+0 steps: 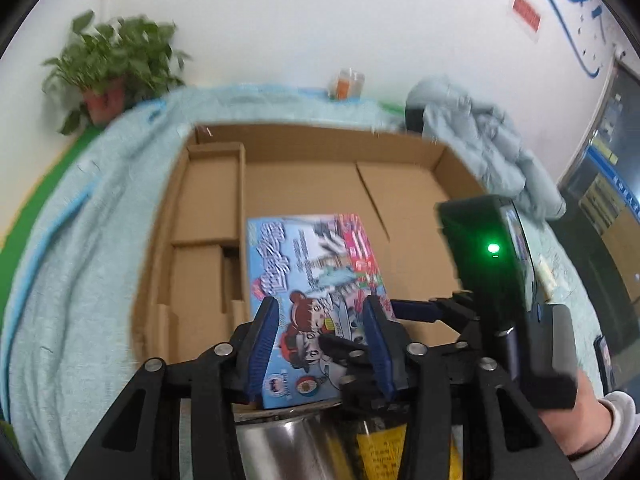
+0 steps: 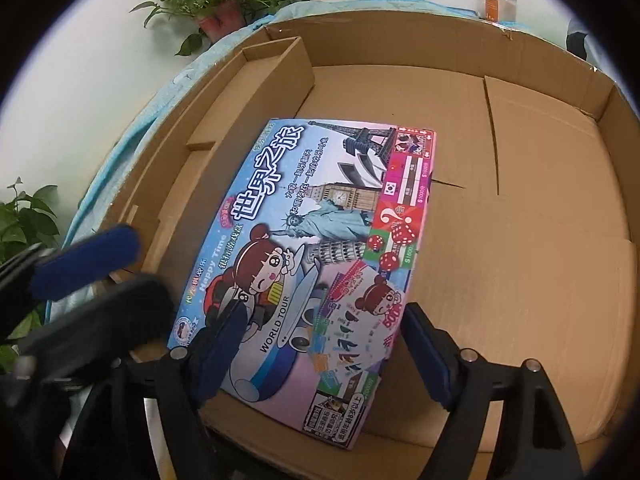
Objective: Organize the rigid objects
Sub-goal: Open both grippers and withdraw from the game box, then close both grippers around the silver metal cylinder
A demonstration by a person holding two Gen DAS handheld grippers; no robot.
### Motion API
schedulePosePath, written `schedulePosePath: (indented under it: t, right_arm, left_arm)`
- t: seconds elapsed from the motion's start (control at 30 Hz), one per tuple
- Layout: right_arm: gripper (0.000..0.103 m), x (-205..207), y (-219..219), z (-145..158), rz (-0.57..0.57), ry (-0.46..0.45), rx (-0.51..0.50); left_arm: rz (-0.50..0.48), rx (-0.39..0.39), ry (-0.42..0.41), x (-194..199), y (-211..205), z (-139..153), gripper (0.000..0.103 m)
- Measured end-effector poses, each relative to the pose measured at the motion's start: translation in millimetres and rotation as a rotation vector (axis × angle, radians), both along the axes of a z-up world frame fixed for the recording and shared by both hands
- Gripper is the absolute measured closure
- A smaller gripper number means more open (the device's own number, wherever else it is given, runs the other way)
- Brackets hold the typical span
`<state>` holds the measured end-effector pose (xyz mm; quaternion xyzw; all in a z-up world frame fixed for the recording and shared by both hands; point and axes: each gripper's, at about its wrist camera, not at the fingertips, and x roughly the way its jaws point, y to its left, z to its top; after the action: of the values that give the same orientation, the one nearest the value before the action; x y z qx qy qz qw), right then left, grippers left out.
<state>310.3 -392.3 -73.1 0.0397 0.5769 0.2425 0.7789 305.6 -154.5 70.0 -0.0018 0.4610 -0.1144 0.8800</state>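
step: settle colourful flat cardboard board-game box (image 2: 308,248) into open brown cardboard carton (image 2: 520,208) | box: near carton's front wall | left gripper (image 1: 322,344): narrowed, whether gripping unclear | right gripper (image 2: 320,354): jaws straddling box's near end, not pressing | tip: lower level, release once flat

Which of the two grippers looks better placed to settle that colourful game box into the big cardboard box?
Probably the right. The right gripper straddles the near end of the game box, one finger on each side. The left gripper sits beside it at the box's near left corner, off-centre over the cardboard box.
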Motion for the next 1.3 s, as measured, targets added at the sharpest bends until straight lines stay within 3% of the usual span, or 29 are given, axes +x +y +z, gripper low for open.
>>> schedulePosePath:
  t: [0.03, 0.1, 0.17, 0.2, 0.33, 0.57, 0.7, 0.83, 0.97, 1.3]
  right_arm:
    - [0.023, -0.6, -1.0, 7.6, -0.004, -0.027, 0.013]
    - [0.022, -10.3, -13.6, 31.3, -0.029, -0.118, 0.002]
    - [0.015, -26.3, -25.4, 54.9, -0.079, -0.201, -0.035]
    - [0.014, -37.0, -28.4, 64.0, -0.105, -0.227, -0.045]
    - [0.000, -77.2, -38.7, 86.4, -0.185, -0.347, -0.123]
    - [0.000, -124.2, -40.4, 97.0, -0.213, -0.409, -0.142]
    - [0.001, -144.8, -49.3, 106.0, -0.240, -0.492, -0.156]
    - [0.000, -162.2, -58.9, 109.9, -0.257, -0.485, -0.157]
    - [0.000, -177.8, -69.8, 100.8, -0.276, -0.419, -0.120]
    - [0.000, -208.9, -75.8, 94.1, -0.293, -0.365, -0.031]
  left_arm:
    - [0.012, 0.003, -0.033, -8.7, 3.4, 10.0, 0.053]
    - [0.061, 0.032, -0.119, -28.7, 9.3, 29.8, 0.017]
    - [0.118, 0.056, -0.213, -49.0, 14.0, 46.1, 0.001]
    - [0.152, 0.076, -0.267, -62.7, 15.0, 54.2, 0.001]
    - [0.174, 0.093, -0.325, -96.2, 9.7, 68.2, 0.001]
    - [0.125, 0.045, -0.325, -153.5, -14.2, 78.4, 0.001]
    - [0.095, 0.034, -0.325, -181.5, -28.5, 80.6, 0.001]
    - [0.097, 0.010, -0.311, -203.7, -31.7, 80.4, 0.001]
    - [0.108, -0.027, -0.284, -218.7, -27.4, 81.0, 0.001]
    - [0.063, -0.010, -0.191, -229.1, -16.8, 64.2, 0.001]
